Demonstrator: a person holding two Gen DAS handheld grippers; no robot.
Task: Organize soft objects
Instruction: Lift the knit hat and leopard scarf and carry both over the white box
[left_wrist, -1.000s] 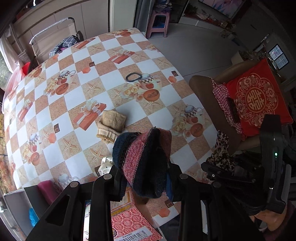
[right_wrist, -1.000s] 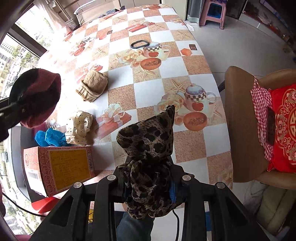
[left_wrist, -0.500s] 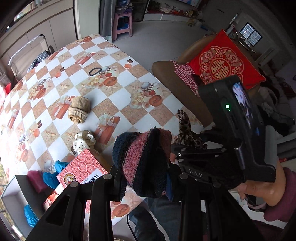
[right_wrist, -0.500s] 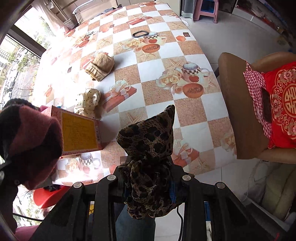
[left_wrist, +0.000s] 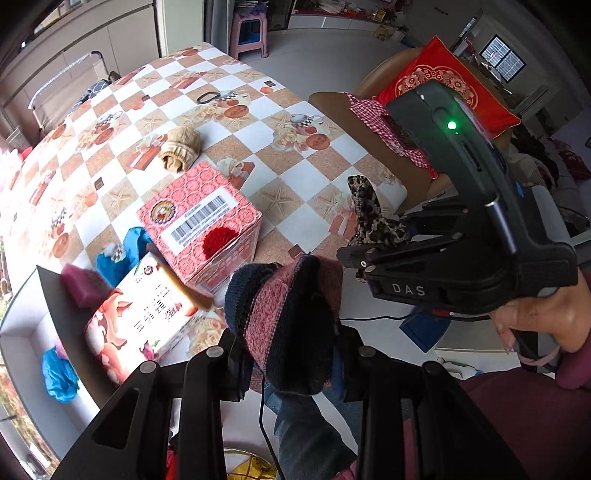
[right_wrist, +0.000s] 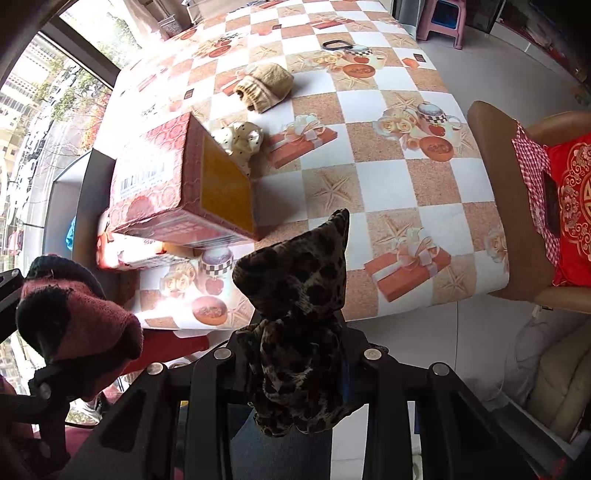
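- Left gripper clamps a striped knit hat; held off the desk's near edge
- Right gripper pinches a leopard-print cloth — at three o'clock of the hat
- Tan knit roll lies on the desk; red box at seven o'clock of it; spotted cream cloth touches the box

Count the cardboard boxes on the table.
2. The red patterned box with a barcode label stands near the table's edge; the floral box leans against its near side, by the edge. Others may be hidden behind them.
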